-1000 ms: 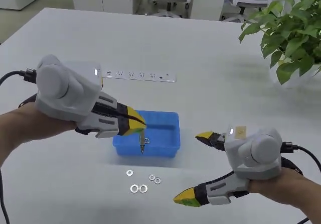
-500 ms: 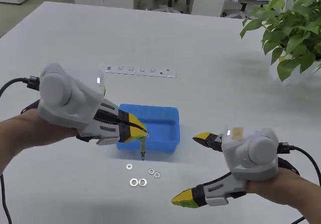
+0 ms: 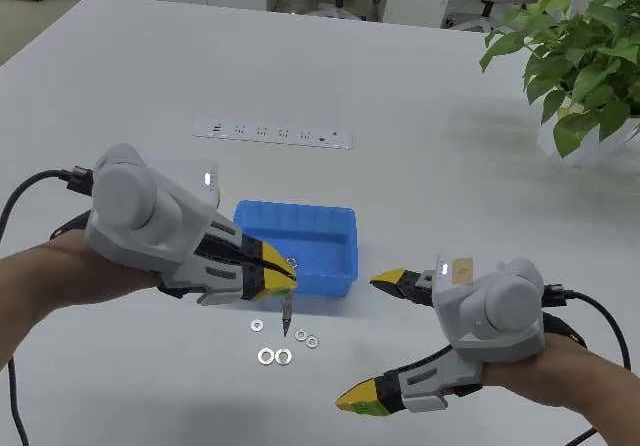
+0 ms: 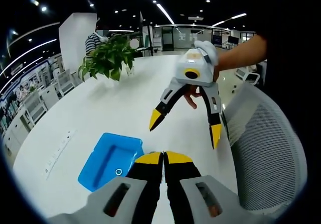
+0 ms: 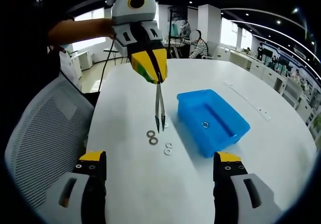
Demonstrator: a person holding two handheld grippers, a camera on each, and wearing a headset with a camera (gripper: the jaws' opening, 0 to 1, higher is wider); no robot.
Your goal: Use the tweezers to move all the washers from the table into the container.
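Inside the blue container (image 3: 315,236) lies one washer (image 3: 292,262); five washers (image 3: 275,356) sit on the table (image 3: 450,166) at its six o'clock. Above them the left gripper (image 3: 288,278) clamps the tweezers (image 3: 286,316), while the right gripper (image 3: 358,341) gapes wide, empty. Most of the job looks undone.

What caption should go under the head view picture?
Left tongs hold tweezers above loose washers near the blue container.

An open-plan office: mesh swivel chairs (image 4: 266,148), long white desks (image 3: 400,96), ceiling strip lights (image 4: 163,10), a potted plant (image 3: 580,56)
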